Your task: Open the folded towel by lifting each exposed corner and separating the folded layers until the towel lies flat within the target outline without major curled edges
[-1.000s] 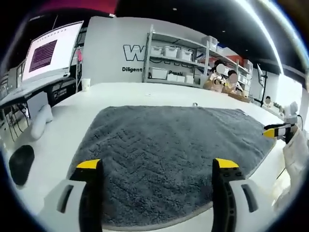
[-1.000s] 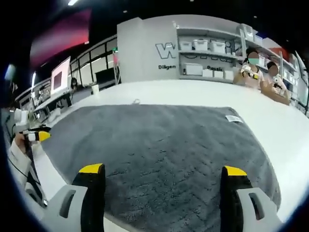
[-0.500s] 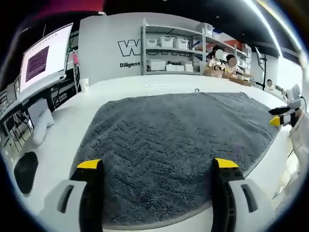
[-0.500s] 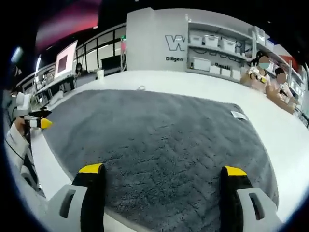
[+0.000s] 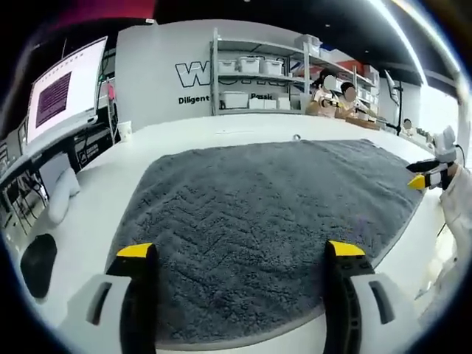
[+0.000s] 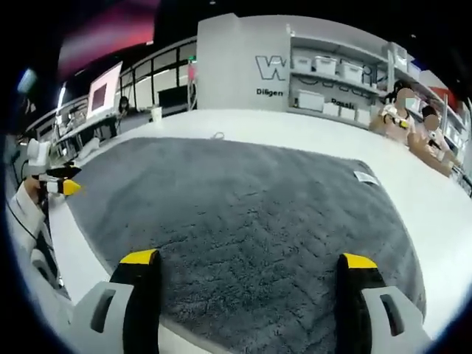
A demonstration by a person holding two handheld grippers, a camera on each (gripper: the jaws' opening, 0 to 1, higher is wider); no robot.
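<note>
A dark grey towel (image 5: 258,214) lies spread out flat on the white table (image 5: 96,206), its near edge just past my jaws. My left gripper (image 5: 240,254) hangs open above that near edge with nothing between its yellow-tipped jaws. In the right gripper view the same towel (image 6: 236,214) fills the middle, with a small white label (image 6: 365,177) at its far right corner. My right gripper (image 6: 247,262) is open and empty over the towel's near edge. The right gripper's yellow tip (image 5: 420,181) shows at the left view's right side, the left gripper's tip (image 6: 66,188) at the right view's left side.
A dark mouse-like object (image 5: 37,258) and a white object (image 5: 63,195) lie on the table's left. A lit screen (image 5: 63,88) stands at the far left. Shelves with bins (image 5: 258,74) line the back wall, and people (image 5: 332,99) sit at the far right.
Both views shifted a little as the hands moved, so the towel now sits slightly closer and more centred. The towel itself stays flat, and both grippers stay open.
</note>
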